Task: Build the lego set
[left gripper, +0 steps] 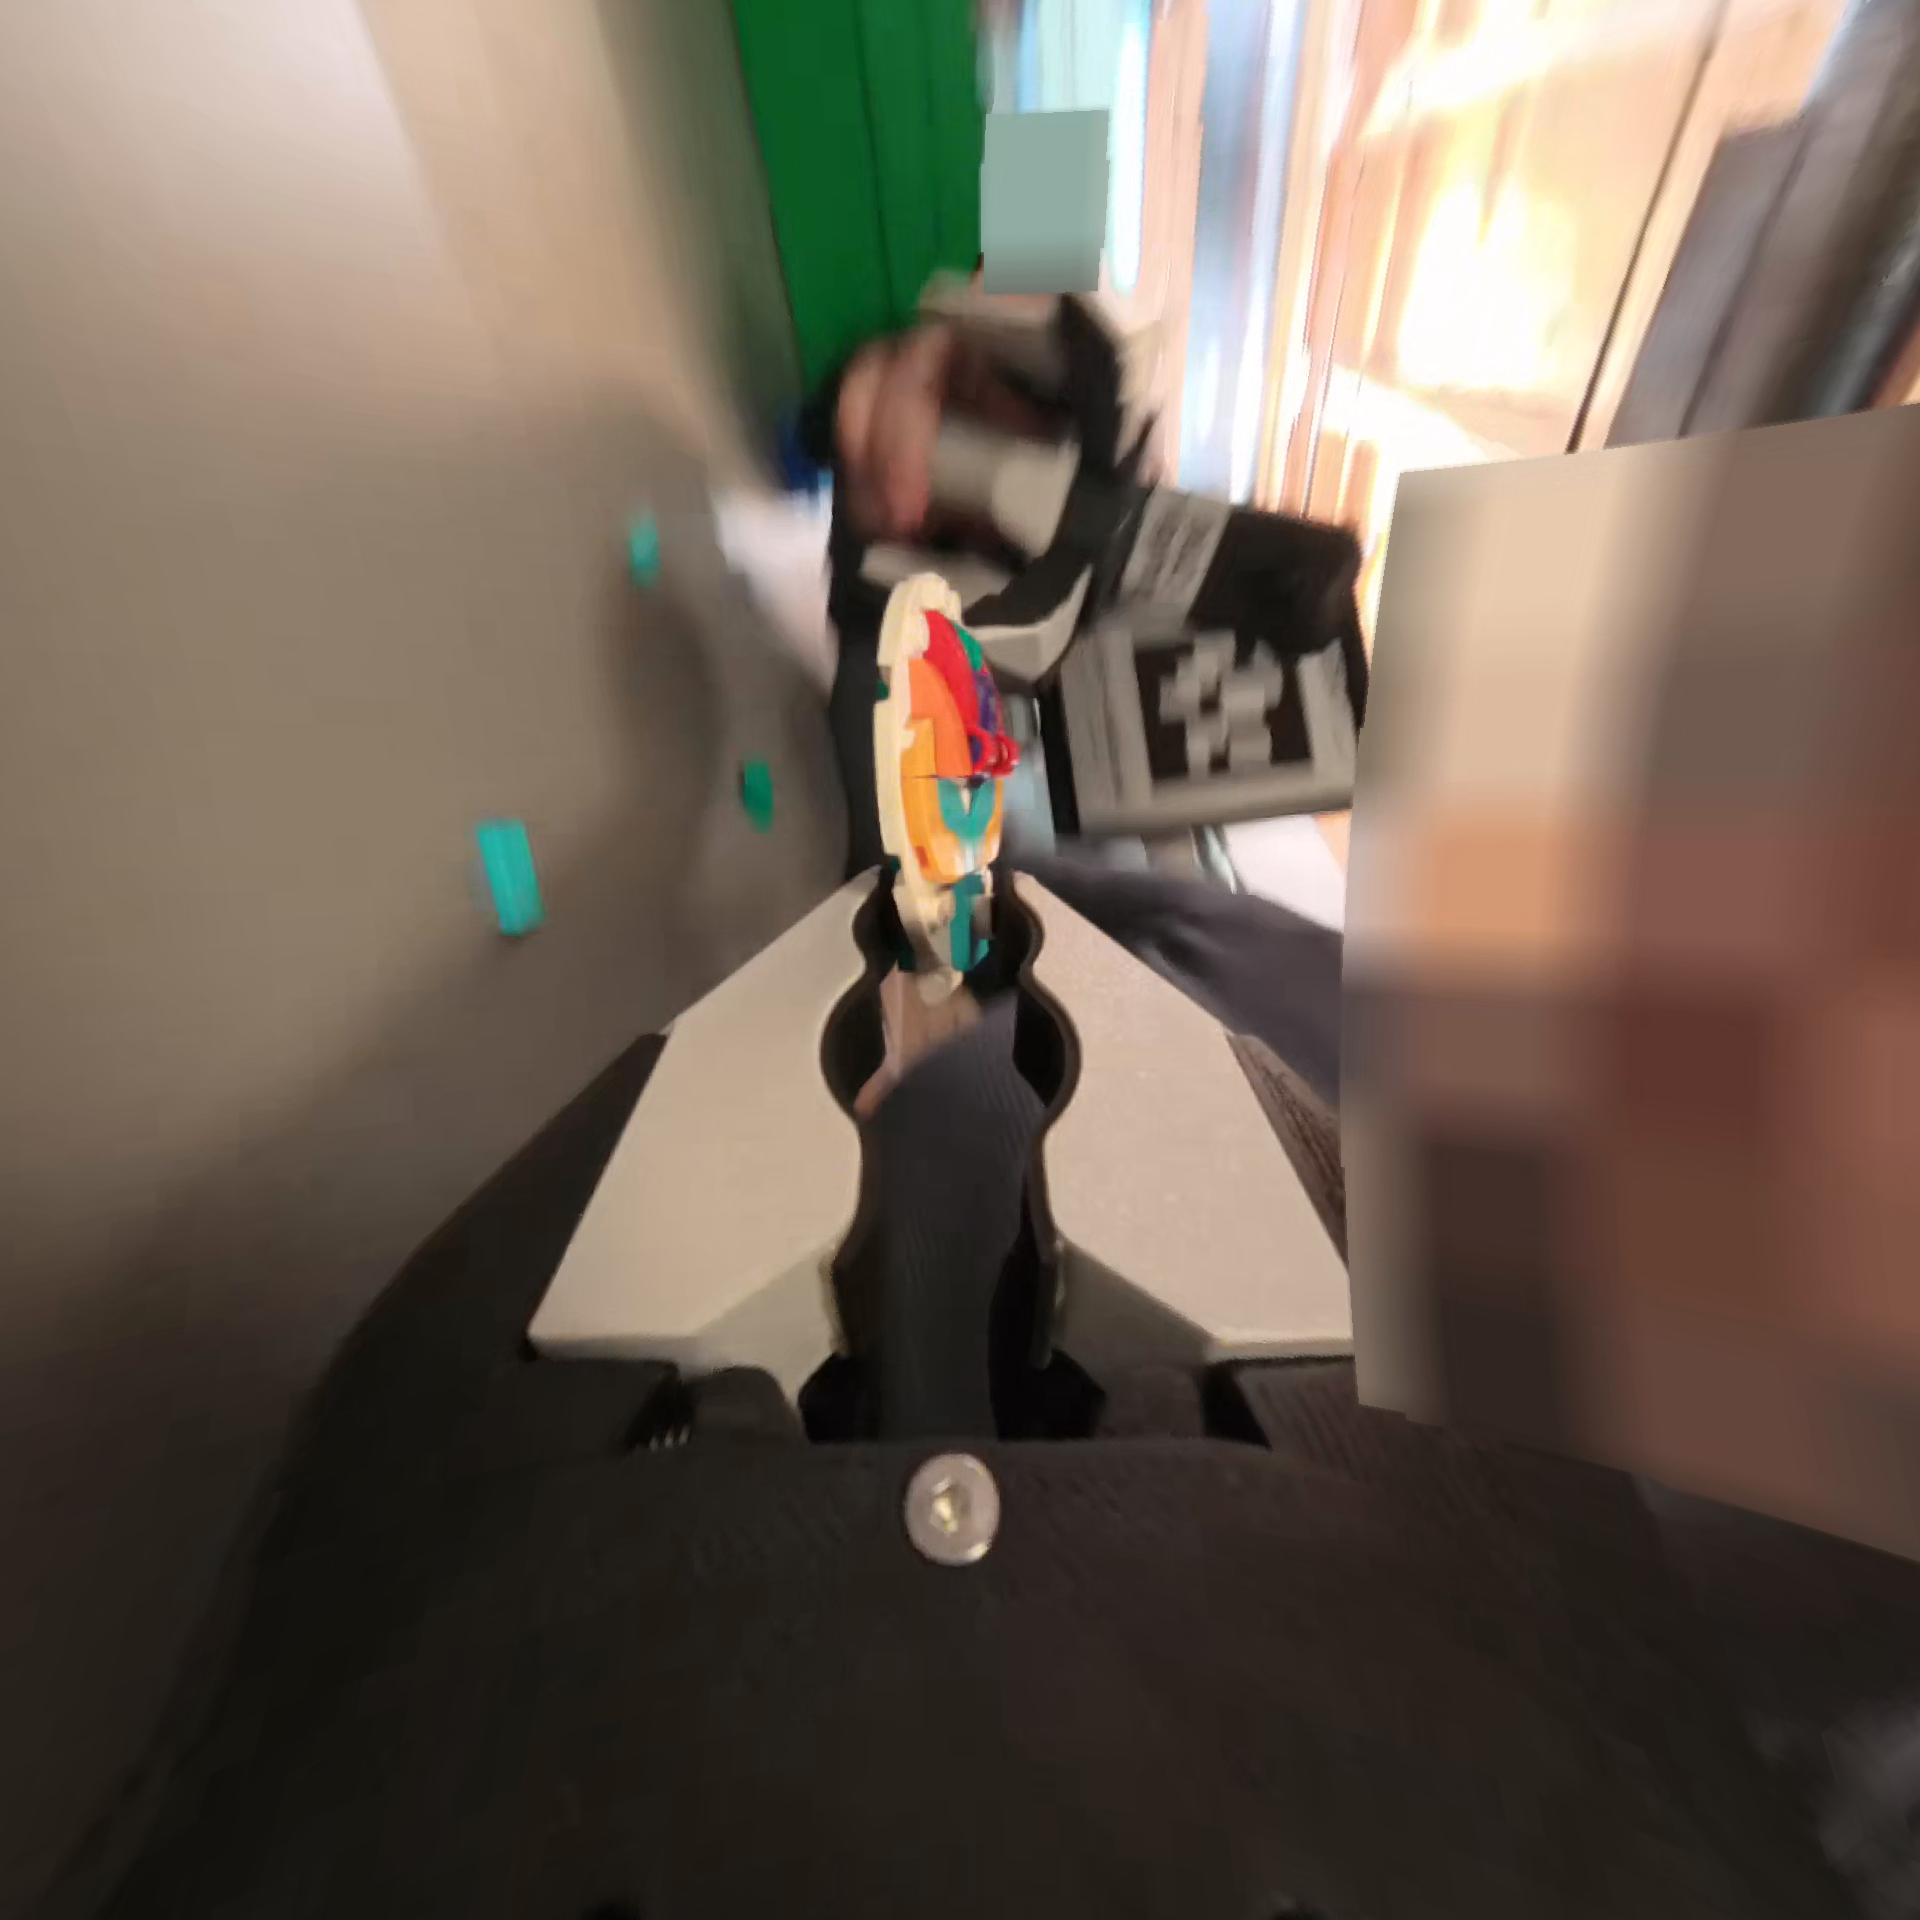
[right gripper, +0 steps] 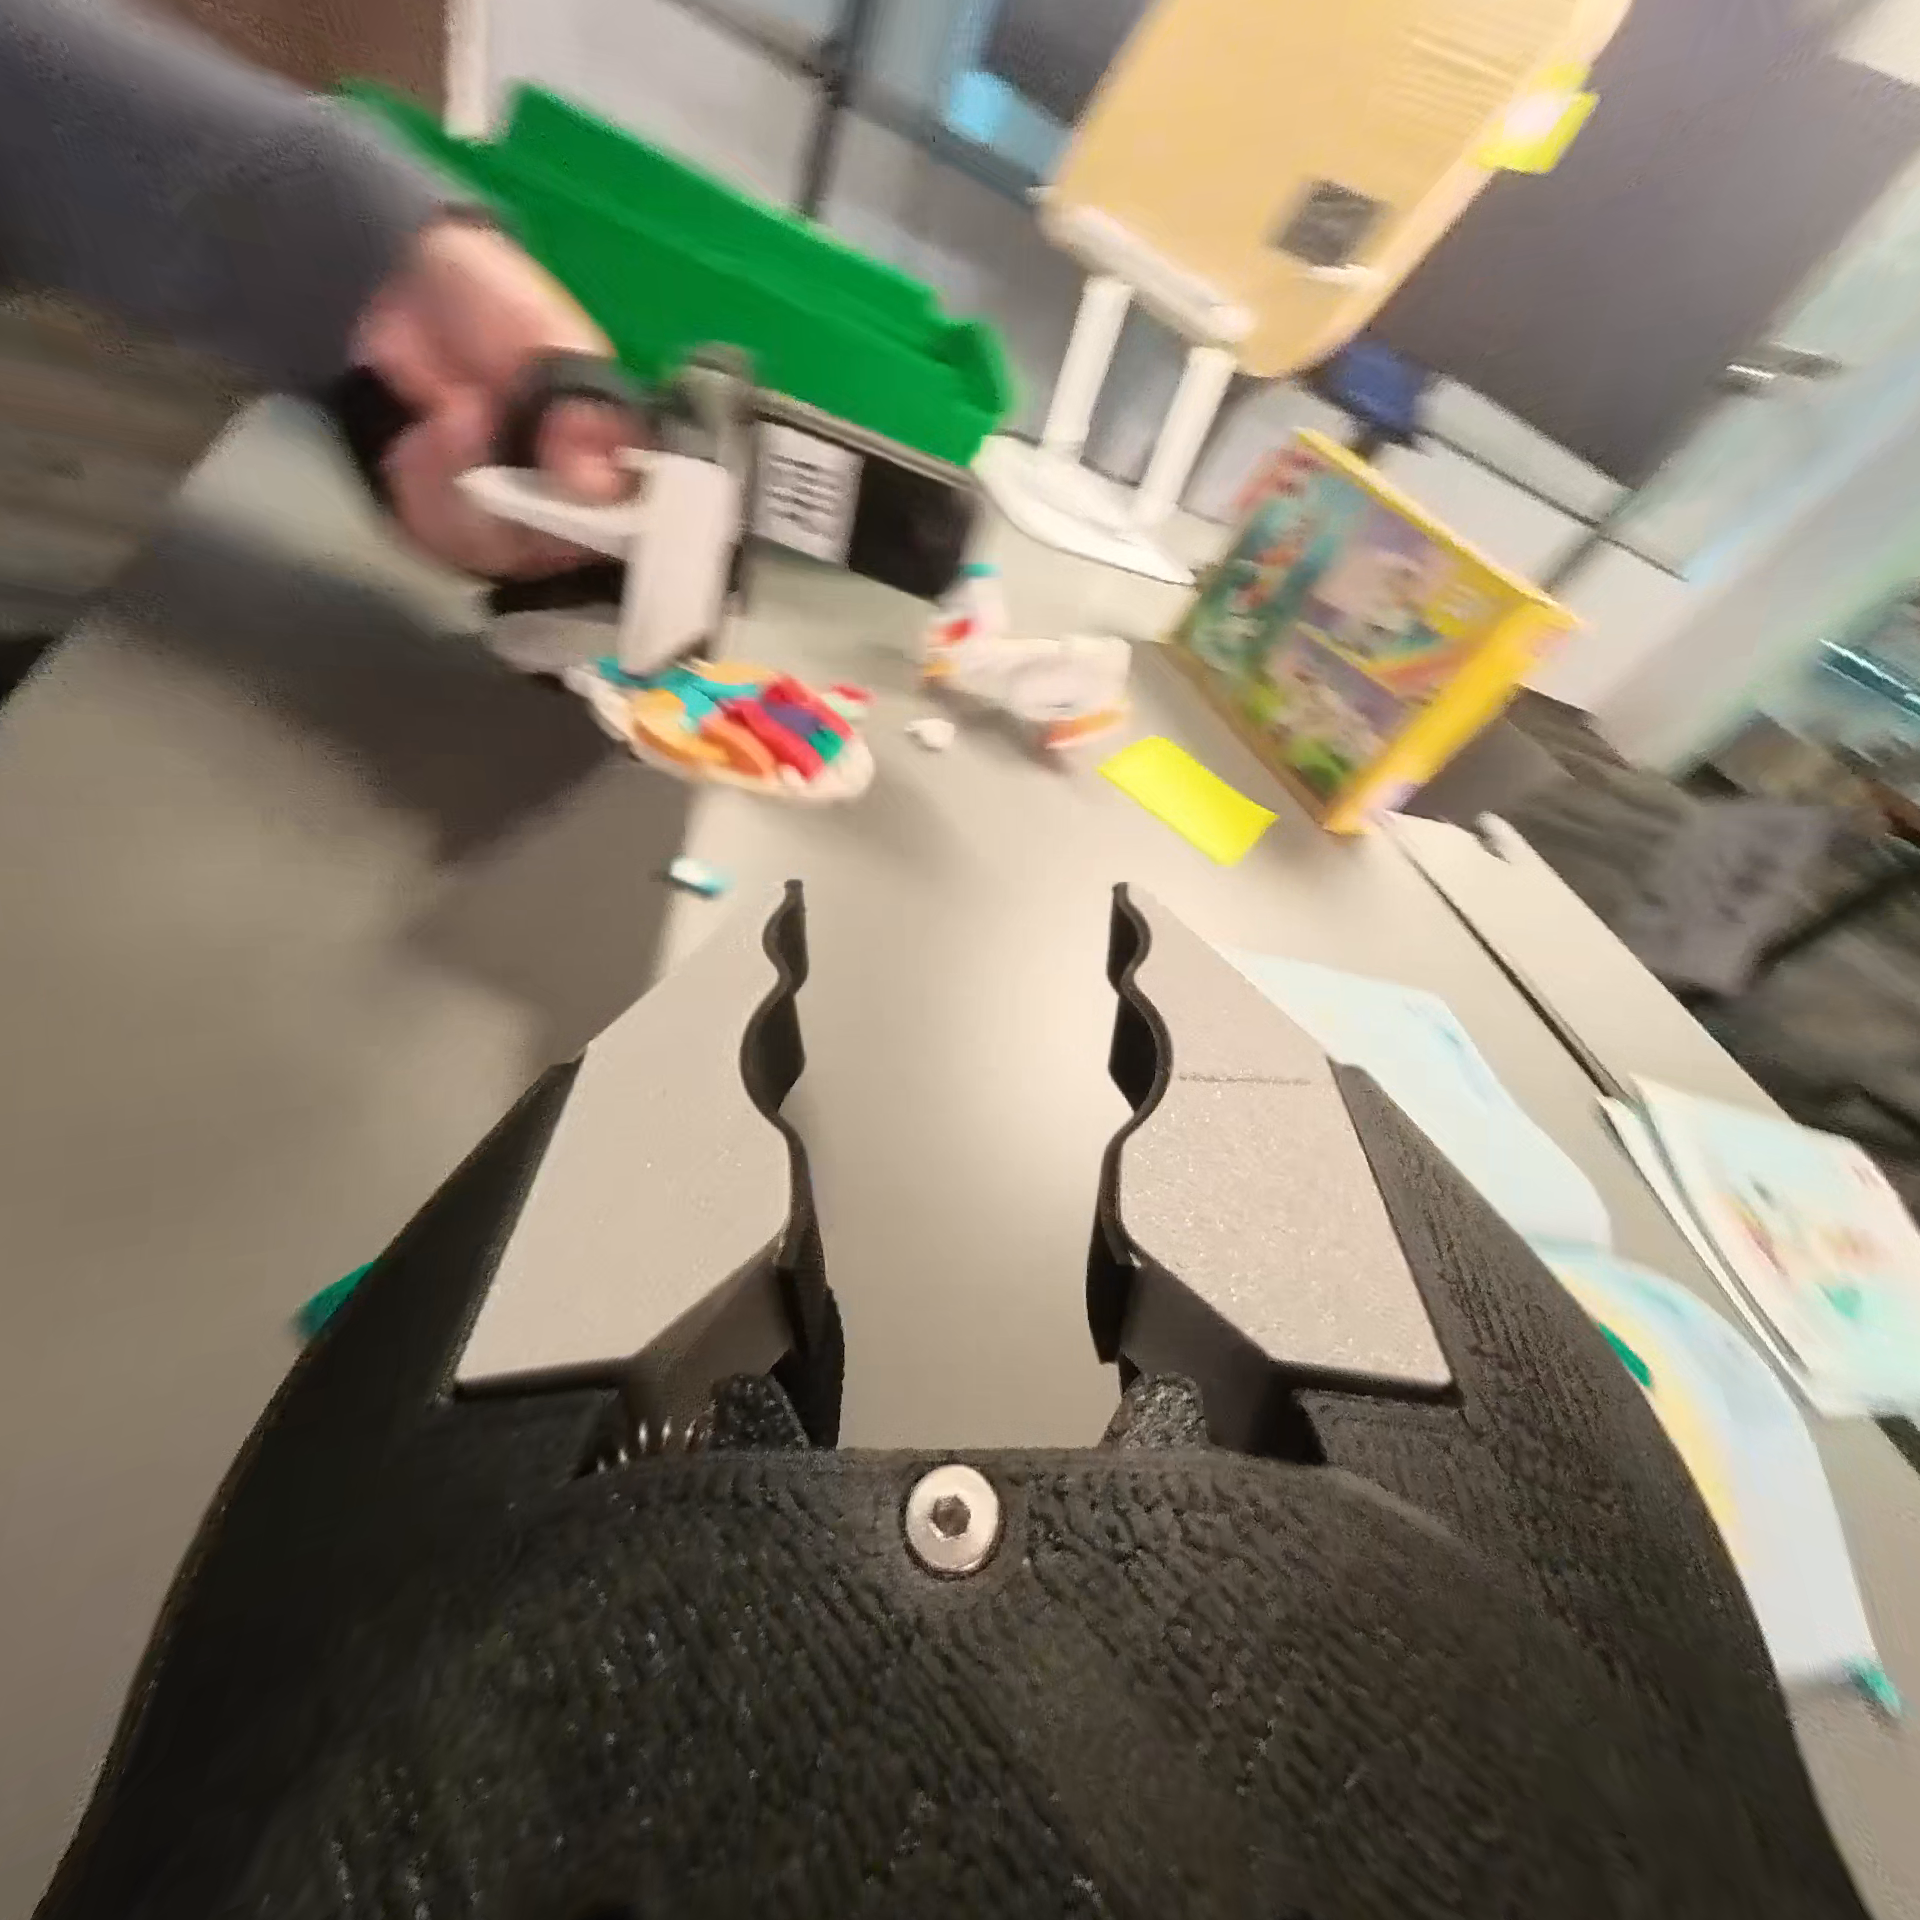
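My left gripper (left gripper: pixel 948 914) is shut on the lower edge of a round white lego disc (left gripper: pixel 940 748). The disc carries a rainbow of red, orange, yellow and teal pieces and is held up on edge. In the right wrist view the same disc (right gripper: pixel 738 727) hangs under the left gripper (right gripper: pixel 649 649), just above the grey table (right gripper: pixel 935 1091). My right gripper (right gripper: pixel 958 899) is open and empty above the table, well short of the disc. A white lego build (right gripper: pixel 1029 675) stands beyond the disc. The picture is motion-blurred.
A yellow lego box (right gripper: pixel 1371 634) stands at the right, with a flat yellow piece (right gripper: pixel 1184 795) in front of it. Instruction booklets (right gripper: pixel 1766 1247) lie at the right edge. Small teal bricks (left gripper: pixel 509 873) are scattered, one (right gripper: pixel 696 876) near my right fingertips. A green panel (right gripper: pixel 727 270) stands behind. Left tips and right tips are each some 25 cm from the white lego build (right gripper: pixel 1029 675).
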`<state>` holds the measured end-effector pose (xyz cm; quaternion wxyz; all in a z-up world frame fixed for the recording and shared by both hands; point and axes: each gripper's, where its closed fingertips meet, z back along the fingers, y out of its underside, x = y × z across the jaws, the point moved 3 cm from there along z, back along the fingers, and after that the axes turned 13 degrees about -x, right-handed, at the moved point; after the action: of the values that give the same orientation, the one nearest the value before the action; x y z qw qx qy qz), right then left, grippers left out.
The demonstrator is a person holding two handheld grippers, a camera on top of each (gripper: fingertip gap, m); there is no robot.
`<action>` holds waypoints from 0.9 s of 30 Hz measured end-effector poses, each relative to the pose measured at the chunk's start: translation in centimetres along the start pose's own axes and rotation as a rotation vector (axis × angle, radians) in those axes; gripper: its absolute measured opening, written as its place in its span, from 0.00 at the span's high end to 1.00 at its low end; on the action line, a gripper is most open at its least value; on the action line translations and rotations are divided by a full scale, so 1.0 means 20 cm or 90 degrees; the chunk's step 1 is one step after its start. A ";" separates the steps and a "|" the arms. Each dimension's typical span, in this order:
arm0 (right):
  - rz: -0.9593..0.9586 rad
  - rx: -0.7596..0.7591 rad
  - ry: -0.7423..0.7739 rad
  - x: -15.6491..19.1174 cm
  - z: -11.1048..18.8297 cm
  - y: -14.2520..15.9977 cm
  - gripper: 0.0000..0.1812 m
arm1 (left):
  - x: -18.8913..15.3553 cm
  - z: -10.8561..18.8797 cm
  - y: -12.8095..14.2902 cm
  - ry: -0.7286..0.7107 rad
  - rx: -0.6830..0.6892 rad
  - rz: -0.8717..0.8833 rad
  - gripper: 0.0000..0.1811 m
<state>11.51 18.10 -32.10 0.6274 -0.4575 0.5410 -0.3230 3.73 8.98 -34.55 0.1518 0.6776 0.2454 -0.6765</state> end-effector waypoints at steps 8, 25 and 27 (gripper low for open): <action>-0.035 -0.097 0.175 -0.16 0.06 -0.02 0.70 | 0.00 -0.04 -0.11 -0.046 -0.124 -0.126 0.91; -0.717 -0.119 -0.153 0.06 -0.12 -0.11 0.89 | -0.12 -0.26 -0.07 -0.071 -0.114 -0.503 0.90; -0.693 -0.117 -0.160 0.05 -0.13 -0.15 0.89 | -0.16 -0.24 -0.06 -0.071 -0.135 -0.532 0.90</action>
<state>9.53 15.48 -29.74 0.3874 -0.7583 0.1741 -0.4945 7.26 12.29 -31.09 -0.0531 0.4631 0.5580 -0.6865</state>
